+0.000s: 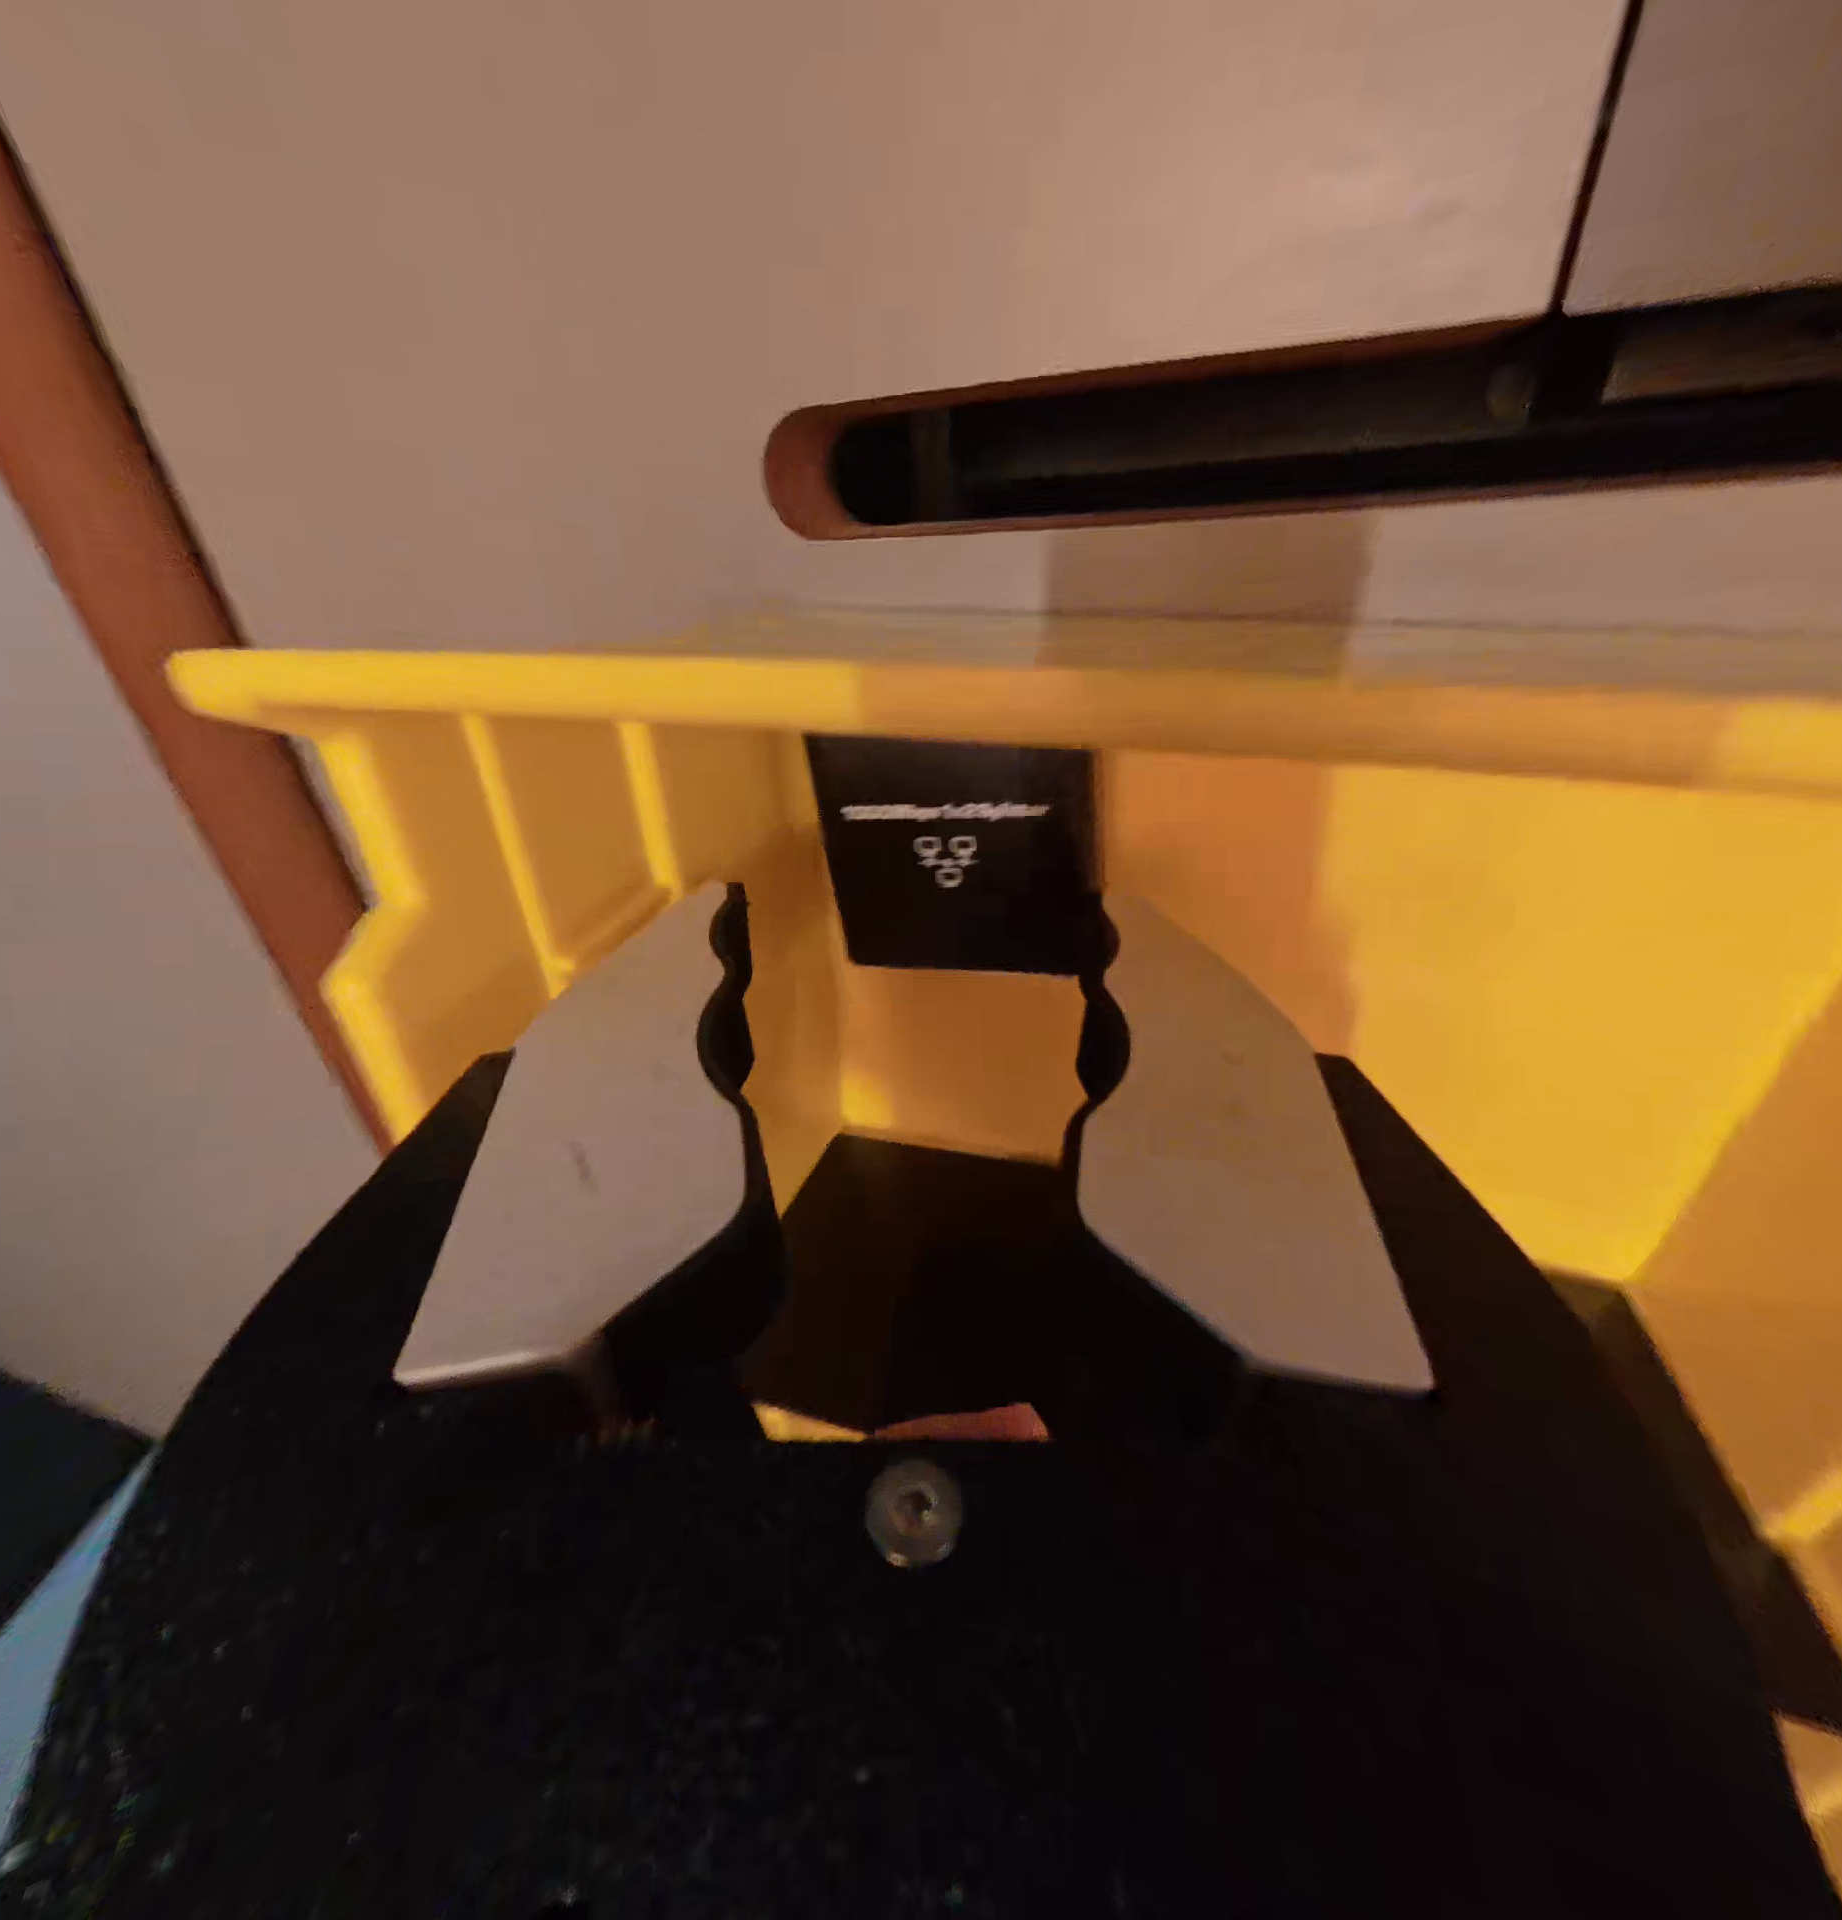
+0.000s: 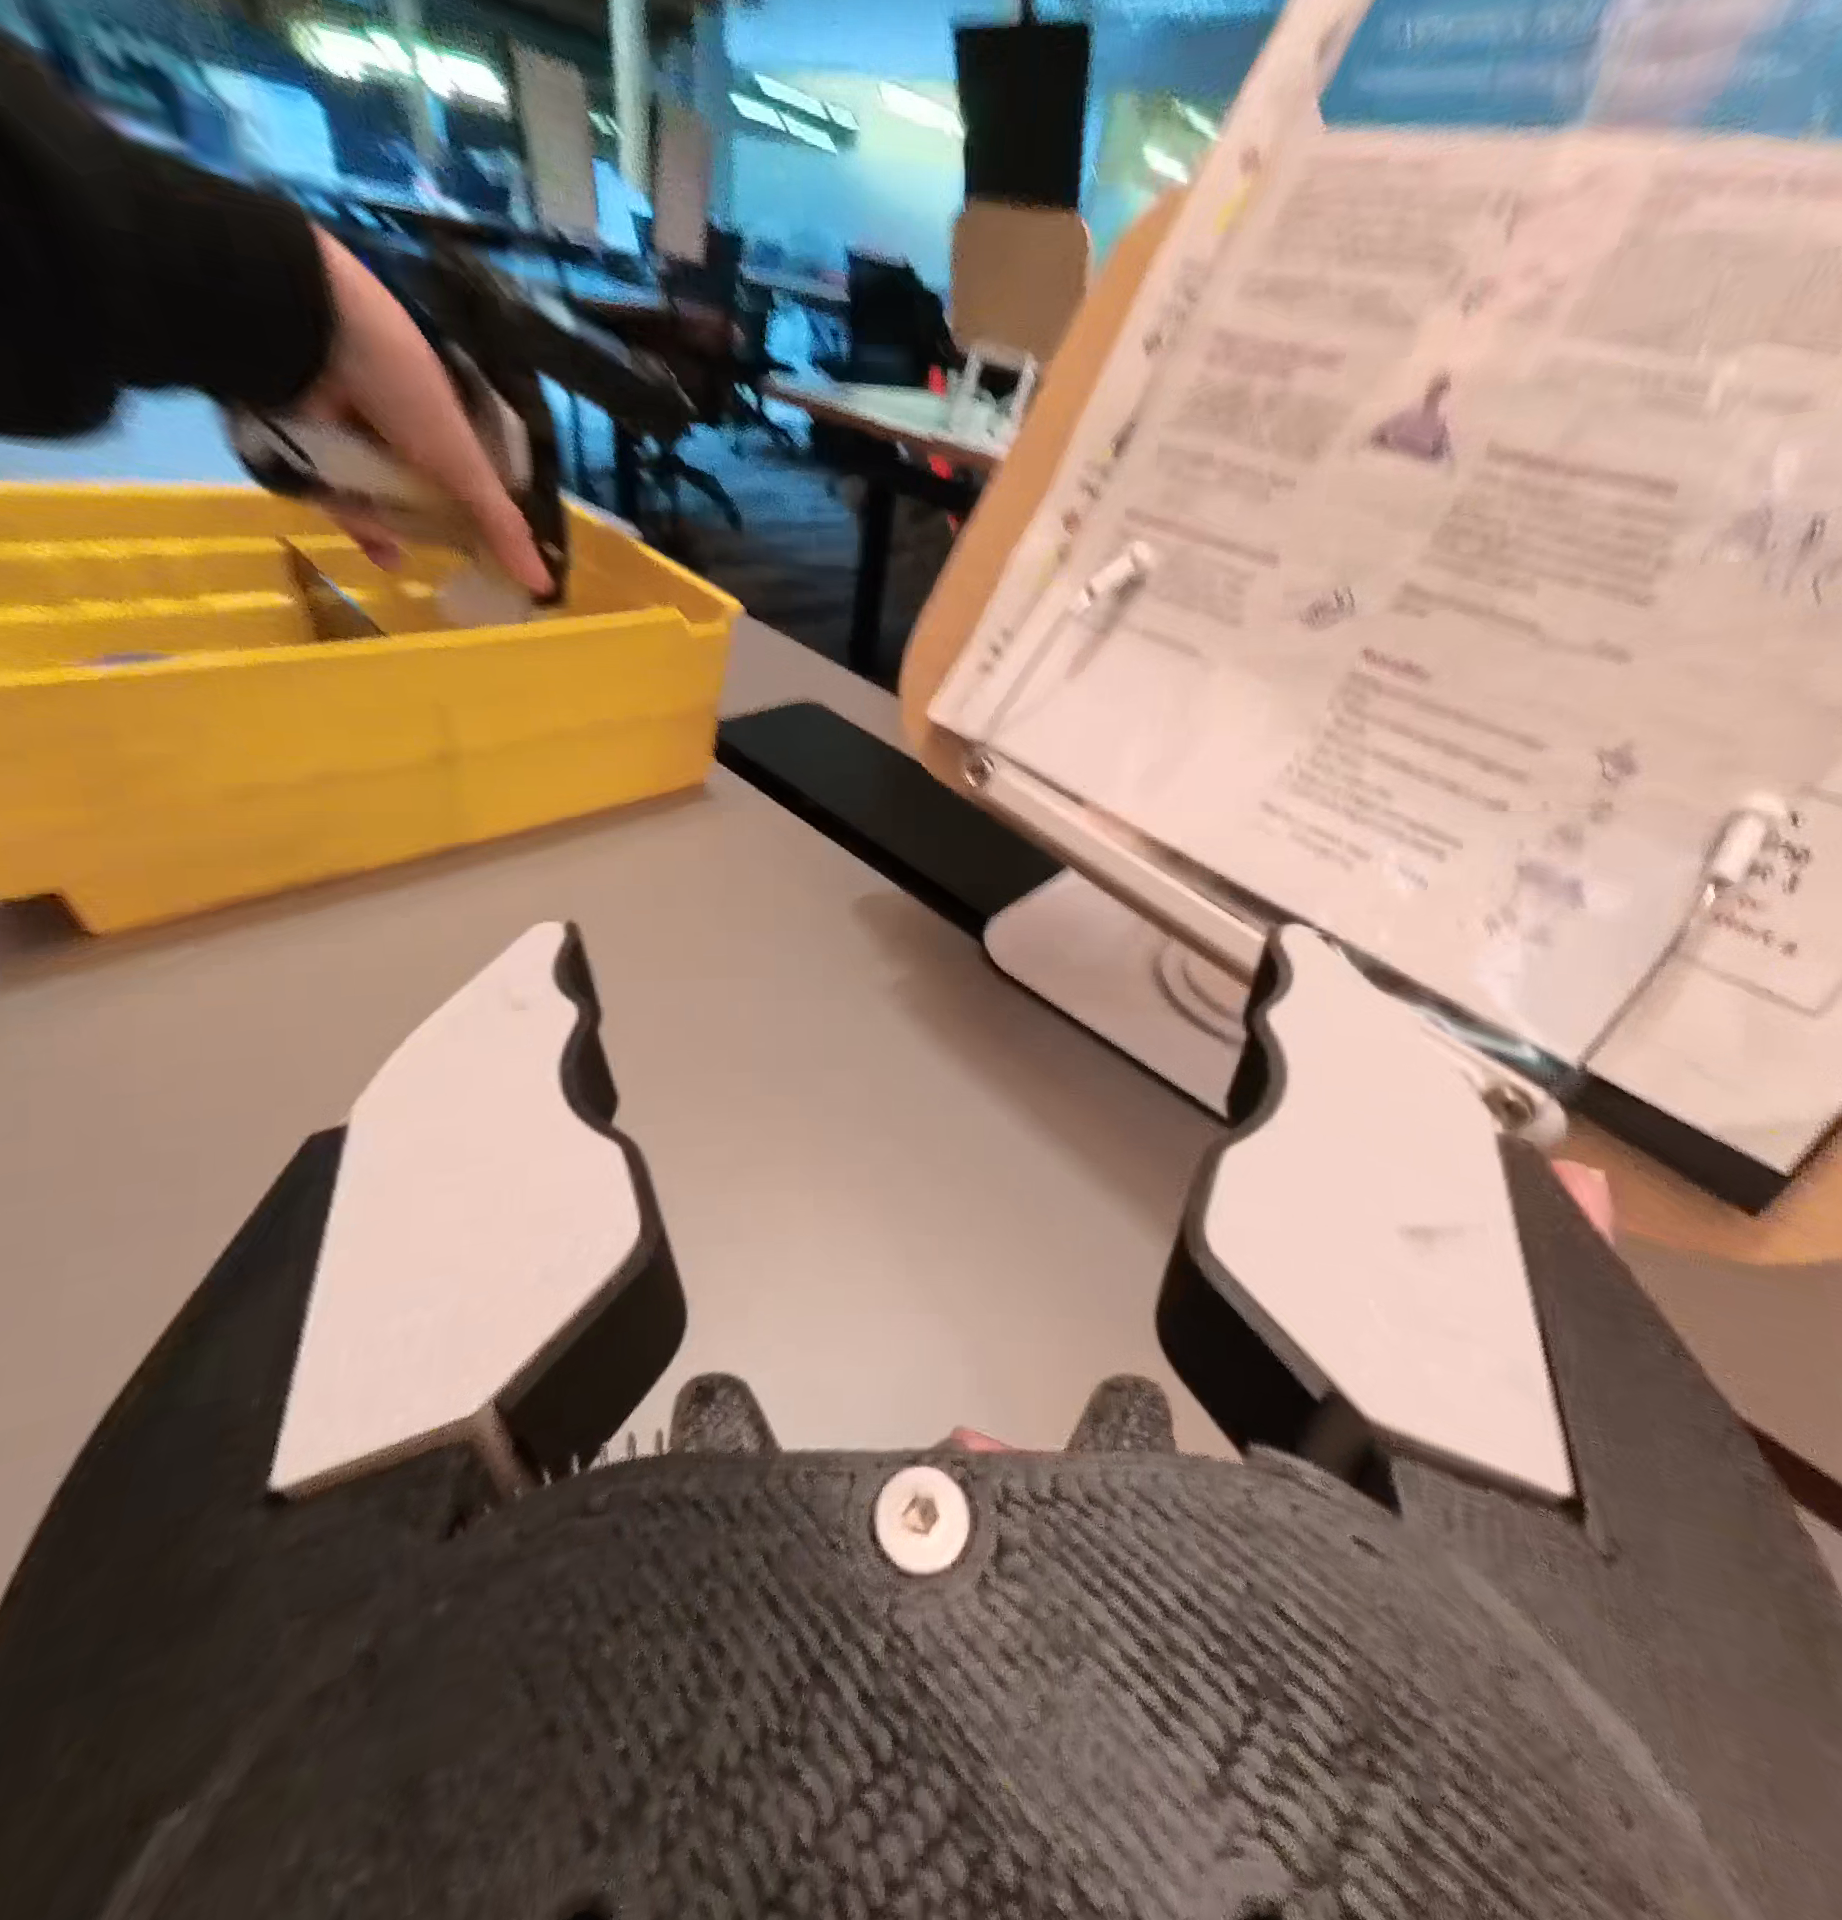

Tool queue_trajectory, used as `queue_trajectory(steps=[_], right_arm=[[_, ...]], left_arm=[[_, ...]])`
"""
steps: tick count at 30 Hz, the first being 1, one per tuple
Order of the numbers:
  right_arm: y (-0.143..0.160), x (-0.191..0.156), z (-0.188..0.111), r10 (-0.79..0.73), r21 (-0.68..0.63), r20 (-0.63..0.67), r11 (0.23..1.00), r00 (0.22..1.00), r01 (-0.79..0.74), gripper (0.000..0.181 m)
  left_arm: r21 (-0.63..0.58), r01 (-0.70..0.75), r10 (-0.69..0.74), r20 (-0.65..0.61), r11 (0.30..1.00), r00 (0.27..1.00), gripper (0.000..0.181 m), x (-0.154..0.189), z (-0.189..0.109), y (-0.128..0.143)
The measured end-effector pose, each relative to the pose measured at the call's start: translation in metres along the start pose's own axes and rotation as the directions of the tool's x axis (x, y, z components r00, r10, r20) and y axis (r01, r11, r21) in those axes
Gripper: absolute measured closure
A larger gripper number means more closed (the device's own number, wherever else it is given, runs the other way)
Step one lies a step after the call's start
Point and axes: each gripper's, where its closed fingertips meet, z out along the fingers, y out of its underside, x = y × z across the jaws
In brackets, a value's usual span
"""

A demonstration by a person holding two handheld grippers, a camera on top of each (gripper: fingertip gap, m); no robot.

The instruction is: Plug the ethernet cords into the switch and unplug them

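In the left wrist view my left gripper [image 1: 917,925] is open and reaches down into a yellow bin [image 1: 543,686]. A small black box with white markings, the switch [image 1: 958,852], leans against the bin's far wall just beyond the fingertips [image 1: 688,966], and the jaws are not touching it. A dark flat thing [image 1: 917,1247] lies lower between the fingers. My right gripper [image 2: 932,945] is open and empty above the grey table [image 2: 792,1039]. No ethernet cord shows in either view.
In the right wrist view the yellow bin [image 2: 325,727] stands at the left of the table, and a hand in a dark sleeve [image 2: 397,416] holds the other gripper in it. A tilted document stand with papers [image 2: 1416,520] and its black base [image 2: 875,790] stand on the right.
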Motion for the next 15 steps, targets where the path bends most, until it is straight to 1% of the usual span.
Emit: queue_trajectory(steps=[1,2,4,6,7,8,10,12,15], right_arm=[[-0.005,-0.003,-0.002,-0.005,0.028,0.026,1.000,1.000,0.004,0.068],[-0.005,-0.003,-0.002,-0.004,0.032,0.032,0.999,0.999,0.003,0.068],[0.004,-0.001,0.000,0.009,0.008,0.035,1.000,0.999,-0.010,0.062],[0.010,-0.001,0.001,0.032,-0.015,0.051,0.999,0.998,-0.031,0.062],[0.009,-0.002,0.000,0.038,-0.012,0.055,0.999,0.998,-0.038,0.062],[0.006,-0.001,0.000,0.038,0.001,0.054,0.999,0.998,-0.038,0.062],[0.000,-0.001,-0.003,0.025,0.023,0.048,0.999,0.999,-0.026,0.063],[0.001,-0.001,-0.003,-0.004,0.013,0.046,1.000,0.999,0.003,0.063],[0.002,-0.002,-0.004,-0.028,0.001,0.052,1.000,0.998,0.028,0.062]], left_arm=[[-0.004,0.028,-0.028,-0.041,1.000,0.999,0.118,0.006,0.003,0.000],[-0.009,0.048,-0.048,-0.068,0.999,0.997,0.115,0.010,0.006,0.000],[-0.023,0.064,-0.066,-0.077,0.998,0.995,0.114,0.011,0.012,0.001],[-0.040,0.089,-0.092,-0.073,0.995,0.993,0.115,0.008,0.018,0.003],[-0.042,0.103,-0.106,-0.076,0.994,0.991,0.122,0.006,0.019,0.003],[-0.037,0.114,-0.117,-0.086,0.993,0.989,0.123,0.006,0.018,0.001],[-0.032,0.108,-0.111,-0.113,0.994,0.987,0.123,0.008,0.019,-0.001],[-0.040,0.079,-0.084,-0.132,0.996,0.988,0.123,0.009,0.022,0.002],[0.008,0.082,-0.079,-0.167,0.997,0.983,0.122,0.010,0.023,0.001]])
